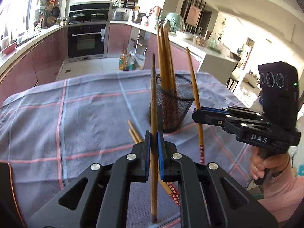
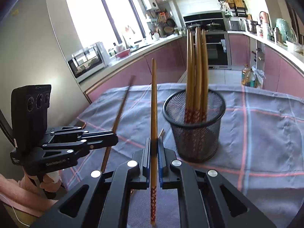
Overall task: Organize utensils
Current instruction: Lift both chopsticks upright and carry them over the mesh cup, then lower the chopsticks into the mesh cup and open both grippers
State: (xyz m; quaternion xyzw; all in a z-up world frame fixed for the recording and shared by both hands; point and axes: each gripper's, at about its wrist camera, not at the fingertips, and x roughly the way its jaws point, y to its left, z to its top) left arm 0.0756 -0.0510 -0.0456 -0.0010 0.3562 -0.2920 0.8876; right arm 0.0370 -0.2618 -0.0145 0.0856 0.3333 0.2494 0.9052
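Observation:
A black mesh cup [image 1: 173,104] [image 2: 195,125] stands on the checked cloth and holds several wooden chopsticks [image 1: 165,57] [image 2: 196,66] upright. My left gripper [image 1: 153,138] is shut on one chopstick [image 1: 153,95], held upright just left of the cup. My right gripper [image 2: 154,144] is shut on another chopstick [image 2: 153,98] with a red patterned end, also upright. In the left wrist view the right gripper [image 1: 197,112] shows at the right of the cup with its chopstick [image 1: 193,79]. The left gripper [image 2: 114,138] shows at the left in the right wrist view. Two more chopsticks [image 1: 134,131] lie on the cloth near the cup.
The blue-grey cloth [image 1: 76,117] [image 2: 266,133] covers the table, whose far edge drops to the kitchen floor. A hand [image 1: 266,165] in a pink sleeve grips the right tool's handle. Pink cabinets, an oven and counters stand beyond.

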